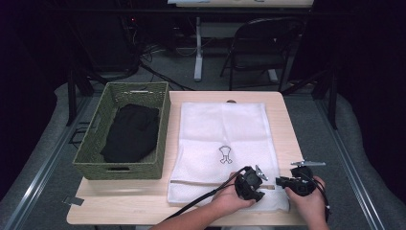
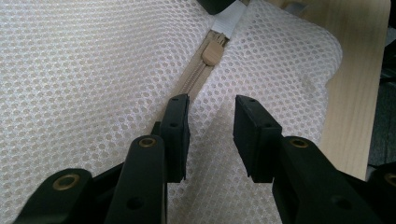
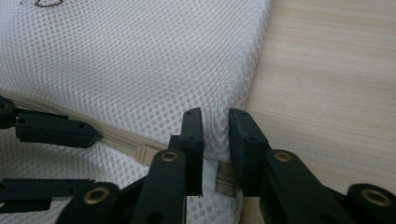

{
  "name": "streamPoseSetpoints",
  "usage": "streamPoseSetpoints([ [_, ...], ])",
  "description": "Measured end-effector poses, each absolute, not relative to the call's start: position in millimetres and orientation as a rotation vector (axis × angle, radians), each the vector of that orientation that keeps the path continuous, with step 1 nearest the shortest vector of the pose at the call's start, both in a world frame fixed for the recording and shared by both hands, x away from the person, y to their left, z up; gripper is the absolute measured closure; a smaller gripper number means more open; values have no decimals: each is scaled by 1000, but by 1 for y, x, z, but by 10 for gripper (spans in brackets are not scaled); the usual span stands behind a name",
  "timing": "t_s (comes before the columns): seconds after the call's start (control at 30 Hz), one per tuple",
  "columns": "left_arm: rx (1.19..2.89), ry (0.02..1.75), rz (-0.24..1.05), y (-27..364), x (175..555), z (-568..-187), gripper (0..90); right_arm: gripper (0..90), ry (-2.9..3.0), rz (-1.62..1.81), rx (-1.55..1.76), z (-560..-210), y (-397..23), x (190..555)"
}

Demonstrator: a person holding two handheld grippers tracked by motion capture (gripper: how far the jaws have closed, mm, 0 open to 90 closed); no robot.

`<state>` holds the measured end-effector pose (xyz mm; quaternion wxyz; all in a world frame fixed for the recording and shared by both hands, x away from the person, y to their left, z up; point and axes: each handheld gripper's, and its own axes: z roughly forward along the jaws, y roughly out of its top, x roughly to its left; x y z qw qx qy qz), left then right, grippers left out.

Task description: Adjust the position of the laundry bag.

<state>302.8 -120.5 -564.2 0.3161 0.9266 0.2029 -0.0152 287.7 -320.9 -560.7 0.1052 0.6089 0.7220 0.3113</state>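
Both grippers work at the near right corner of a white mesh laundry bag [image 1: 222, 143] that lies flat on a light wooden table [image 1: 119, 201]. Left gripper [image 2: 212, 135] hovers with its jaws apart over the mesh, one jaw on the beige zipper [image 2: 189, 79] line and the other on the netting beside it; nothing is clamped between them. Just ahead of it the beige zipper pull [image 2: 212, 51] lies on the track, apart from the jaws. Right gripper [image 3: 215, 140] sits at the bag's corner, beside the bare table, its jaws narrowed to a small gap with a fold of mesh and the white end of the zipper between them; whether they truly pinch the fabric I cannot tell. From the high view the left gripper [image 1: 249, 184] and right gripper [image 1: 297, 182] are close together, each held in a hand. A green woven basket [image 1: 91, 153] holding a black garment [image 1: 131, 132] stands at the table's left, well apart from the grippers.
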Motion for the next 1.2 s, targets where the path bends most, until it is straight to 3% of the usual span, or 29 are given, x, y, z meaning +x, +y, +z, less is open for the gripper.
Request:
streamPoseSetpoints([
  [0.3, 2444, 535, -40, -120, 302, -565, 663, 857, 2144, 938, 1747, -556, -319, 287],
  [1.2, 2416, 537, -48, -118, 305, -567, 680, 878, 2132, 1136, 1650, -523, -317, 282],
])
